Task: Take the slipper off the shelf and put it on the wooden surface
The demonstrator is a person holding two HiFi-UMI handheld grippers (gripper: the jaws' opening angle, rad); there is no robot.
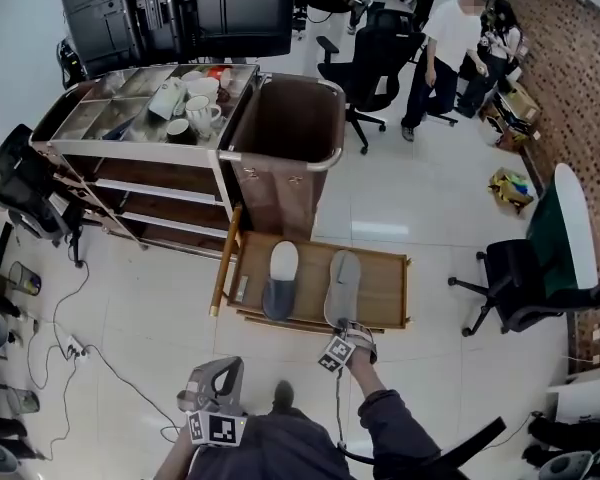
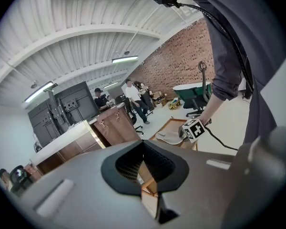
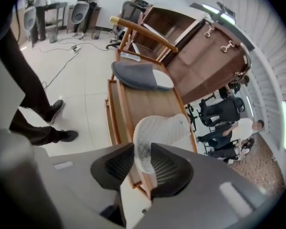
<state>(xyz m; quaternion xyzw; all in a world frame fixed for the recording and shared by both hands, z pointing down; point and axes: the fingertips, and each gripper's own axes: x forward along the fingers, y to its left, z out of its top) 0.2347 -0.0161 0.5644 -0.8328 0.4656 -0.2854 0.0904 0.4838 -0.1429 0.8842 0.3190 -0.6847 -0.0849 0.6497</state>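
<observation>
Two grey slippers lie side by side on the low wooden tray (image 1: 388,290) on the floor. My right gripper (image 1: 352,332) is at the heel of the right slipper (image 1: 342,284). In the right gripper view the slipper's white quilted heel (image 3: 158,131) sits between the jaws of my right gripper (image 3: 142,164), which stand open, loose around it. The other slipper (image 3: 141,76) rests farther along the tray (image 3: 145,104). My left gripper (image 1: 218,376) hangs low by my body, away from the tray. Its jaws (image 2: 146,175) are slightly apart and hold nothing.
A metal shelf cart (image 1: 130,158) with cups and trays on top stands behind the tray, next to a brown bin (image 1: 285,138). Office chairs (image 1: 525,278) and people (image 1: 445,48) are to the right and back. Cables (image 1: 80,348) run over the floor at left.
</observation>
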